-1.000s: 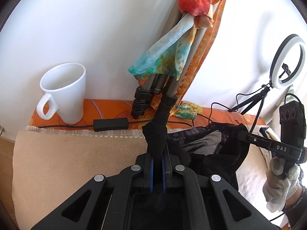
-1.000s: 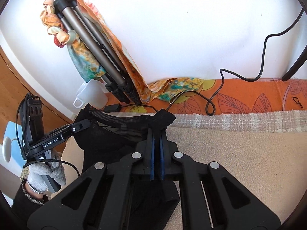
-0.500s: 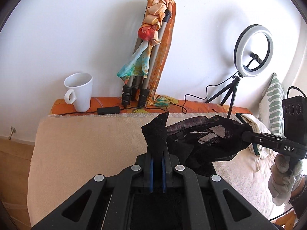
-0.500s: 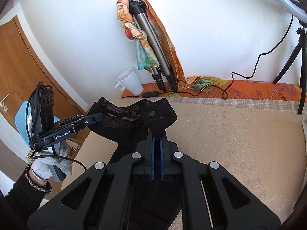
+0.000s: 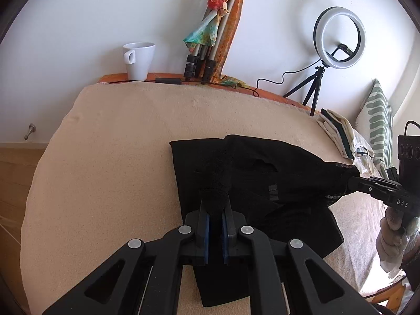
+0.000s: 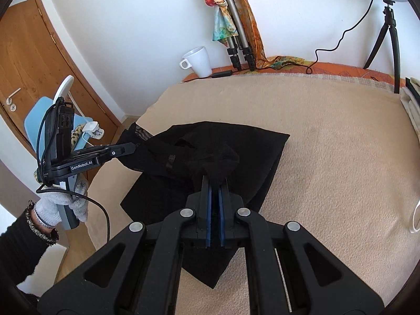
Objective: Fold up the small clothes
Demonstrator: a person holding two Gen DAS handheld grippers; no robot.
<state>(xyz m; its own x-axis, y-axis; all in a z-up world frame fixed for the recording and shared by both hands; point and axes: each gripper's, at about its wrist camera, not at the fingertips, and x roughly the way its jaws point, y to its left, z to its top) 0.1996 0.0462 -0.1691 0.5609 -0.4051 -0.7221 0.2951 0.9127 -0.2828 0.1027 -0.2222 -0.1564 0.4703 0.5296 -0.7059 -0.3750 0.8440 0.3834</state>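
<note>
Currently, my left gripper (image 5: 214,219) is clamped on a bunched corner of the black garment (image 5: 252,181), its jaws nearly together with the cloth pinched between them. From that corner the garment runs rightward across the beige blanket (image 5: 118,162), most of it lying on the surface. My right gripper (image 6: 214,189) pinches the opposite corner in the same manner, jaws drawn close on the fabric (in the left wrist view only its tip shows, at the frame's right edge). Along the wall behind the blanket, left to right: a white mug (image 5: 138,60), a folded tripod (image 5: 207,52) wrapped in a coloured scarf, and a ring light (image 5: 339,37) on its small stand.
</note>
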